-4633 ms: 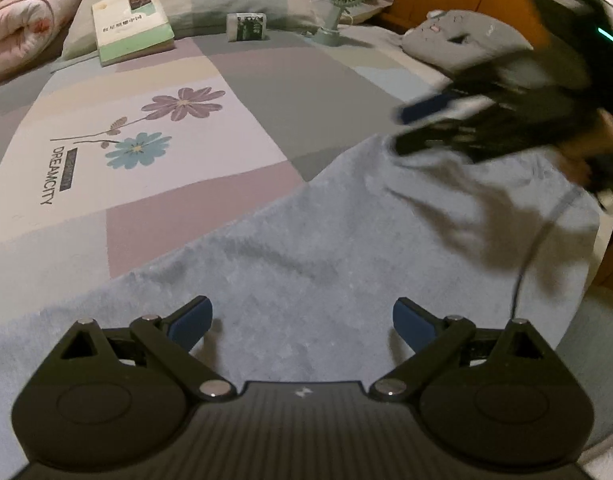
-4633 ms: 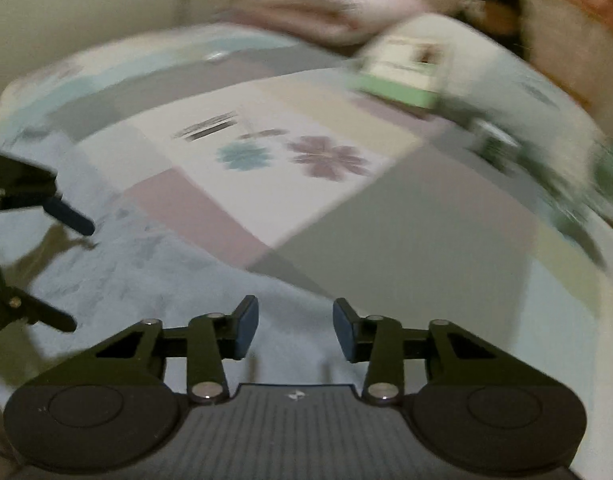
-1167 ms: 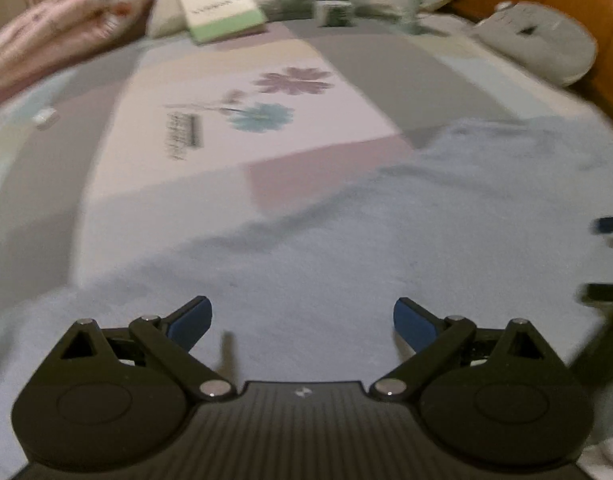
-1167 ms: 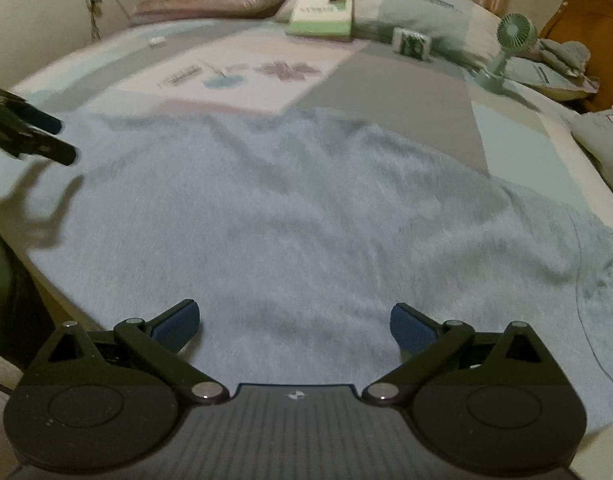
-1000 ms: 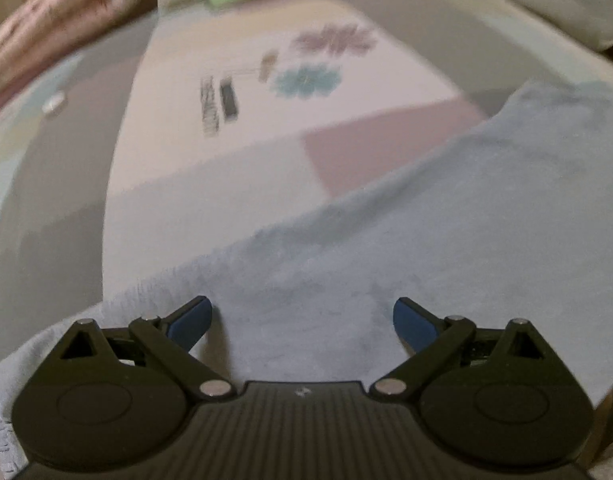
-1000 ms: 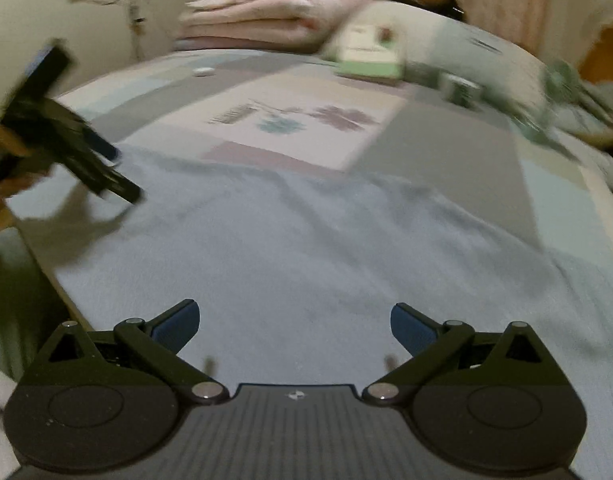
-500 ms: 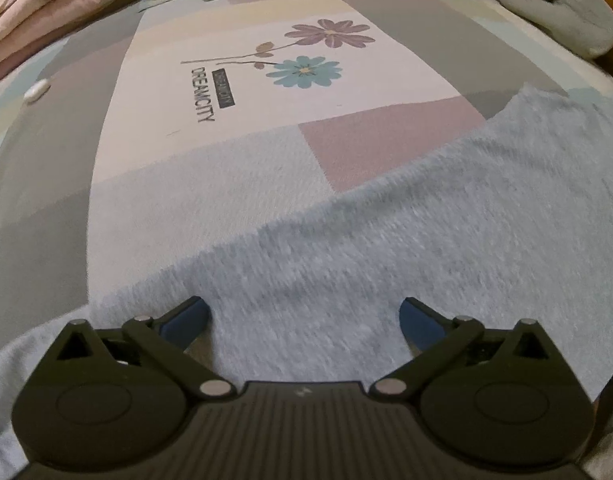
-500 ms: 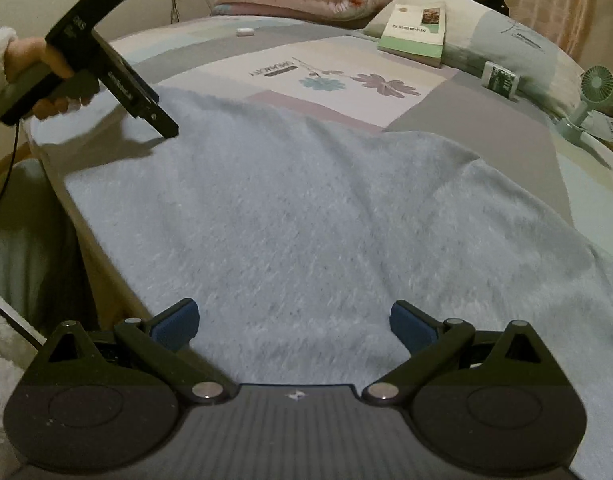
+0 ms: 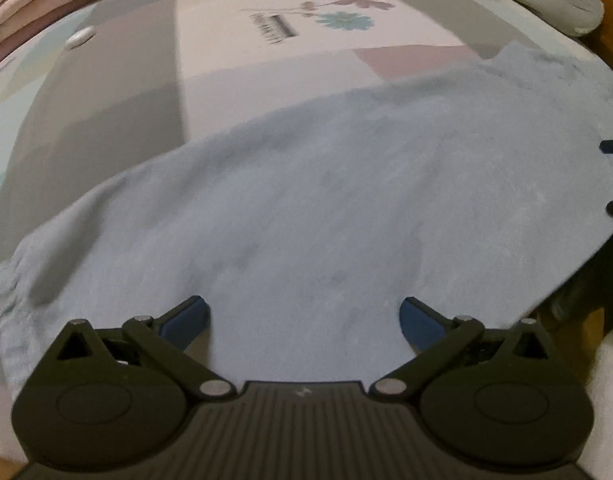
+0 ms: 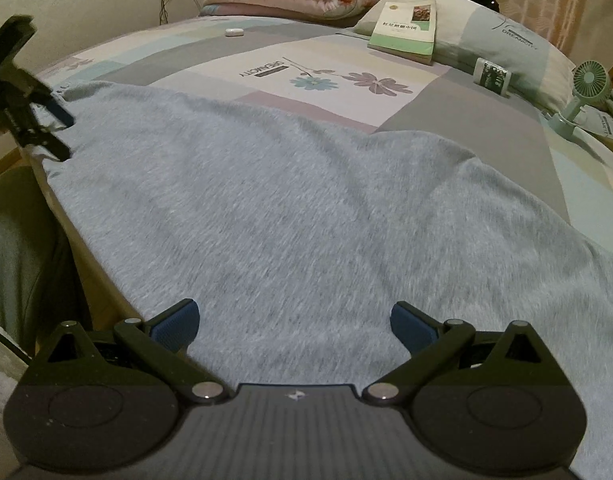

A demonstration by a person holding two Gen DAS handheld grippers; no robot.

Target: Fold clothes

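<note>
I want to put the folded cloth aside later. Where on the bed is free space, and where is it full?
Free: the flower print patch between the blue cloth and the book, and the grey squares right of it. Crowded: the pillow end, with book, small box and fan. Both grippers are open over the cloth.

Bedsheet lettering (blurred) — unreadable
</note>
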